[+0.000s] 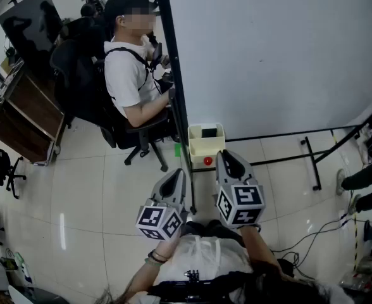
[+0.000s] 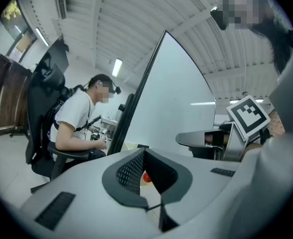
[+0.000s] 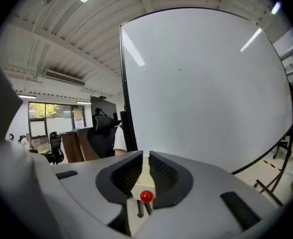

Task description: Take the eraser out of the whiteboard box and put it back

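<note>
The right tongs (image 3: 146, 158) stood only narrowly apart, a thin slit between the pads with nothing gripped in it, and through that slit showed the cream whiteboard box (image 1: 204, 151) with its red knob (image 1: 207, 161) dead ahead. The left tongs (image 2: 144, 153) had their tips together and were empty, held a little further back and to the left in the head view. The eraser (image 1: 208, 132), a dark block, lay inside the box, not yet lifted, and its long axis ran left to right, across the line along which either pair of tongs pointed. The box sat low at the foot of the whiteboard (image 1: 268, 56), just beside its black frame post (image 1: 173, 94). From the right tongs it lay just ahead and slightly to the left, from the left tongs ahead and to the right, so the right hand looked the nearer and better lined up. By my judgement that pair would have to widen before closing over the eraser's short sides. A seated person (image 1: 129, 75) worked beyond the post, well apart from the box
</note>
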Action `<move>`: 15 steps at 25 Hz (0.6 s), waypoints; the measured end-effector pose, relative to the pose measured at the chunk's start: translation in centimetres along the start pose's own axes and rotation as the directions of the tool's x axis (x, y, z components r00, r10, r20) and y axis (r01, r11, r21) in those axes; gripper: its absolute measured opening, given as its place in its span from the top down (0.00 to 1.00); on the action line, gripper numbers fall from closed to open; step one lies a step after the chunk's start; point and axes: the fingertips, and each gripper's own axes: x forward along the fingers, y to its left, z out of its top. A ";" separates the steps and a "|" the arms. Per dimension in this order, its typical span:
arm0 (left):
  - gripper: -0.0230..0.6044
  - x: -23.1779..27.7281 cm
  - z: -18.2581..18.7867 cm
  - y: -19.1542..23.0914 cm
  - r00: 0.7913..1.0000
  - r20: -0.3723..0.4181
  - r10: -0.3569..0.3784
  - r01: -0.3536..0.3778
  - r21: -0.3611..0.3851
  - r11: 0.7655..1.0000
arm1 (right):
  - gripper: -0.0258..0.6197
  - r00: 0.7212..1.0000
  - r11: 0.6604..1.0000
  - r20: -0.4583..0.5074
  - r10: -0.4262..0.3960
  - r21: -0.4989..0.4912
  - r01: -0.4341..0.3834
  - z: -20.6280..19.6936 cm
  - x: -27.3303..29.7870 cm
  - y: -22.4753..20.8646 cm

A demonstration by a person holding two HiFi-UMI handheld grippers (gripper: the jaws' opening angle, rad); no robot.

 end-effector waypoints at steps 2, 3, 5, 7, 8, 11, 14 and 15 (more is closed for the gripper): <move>0.99 -0.1 0.0 0.2 1.000 -0.001 0.004 -0.004 -0.001 1.000 | 0.62 0.999 0.999 -0.007 0.036 0.002 -0.036 -0.2 1.1 0.5; 0.99 -0.1 0.0 0.3 1.000 0.000 0.006 -0.006 -0.001 1.000 | 0.55 0.999 0.999 -0.014 0.048 0.001 -0.048 -0.3 1.8 0.7; 0.99 -0.1 0.1 0.4 1.000 0.003 0.008 -0.008 -0.002 1.000 | 0.52 0.998 0.999 -0.039 0.048 -0.011 -0.048 -0.7 3.8 0.6; 0.99 -0.1 0.3 0.4 1.000 0.008 0.009 -0.009 -0.002 1.000 | 0.50 0.997 0.999 -0.072 0.018 -0.030 -0.020 -1.1 6.4 0.0; 0.99 -0.1 0.3 0.4 1.000 0.011 0.009 -0.009 -0.002 1.000 | 0.50 0.996 0.999 -0.091 -0.005 -0.038 0.001 -1.5 7.7 -0.4; 0.99 -0.3 0.6 0.6 1.000 0.020 0.018 -0.017 -0.005 1.000 | 0.48 0.985 0.996 -0.150 -0.081 -0.060 0.073 -2.7 11.4 -1.6; 0.99 -0.7 0.8 1.1 0.999 0.029 0.036 -0.035 -0.009 0.999 | 0.46 0.967 0.989 -0.217 -0.137 -0.080 0.122 -3.7 13.0 -1.9; 0.99 -0.9 0.9 1.3 0.999 0.032 0.043 -0.043 -0.010 0.999 | 0.46 0.961 0.988 -0.235 -0.146 -0.089 0.128 -4.0 13.3 -1.7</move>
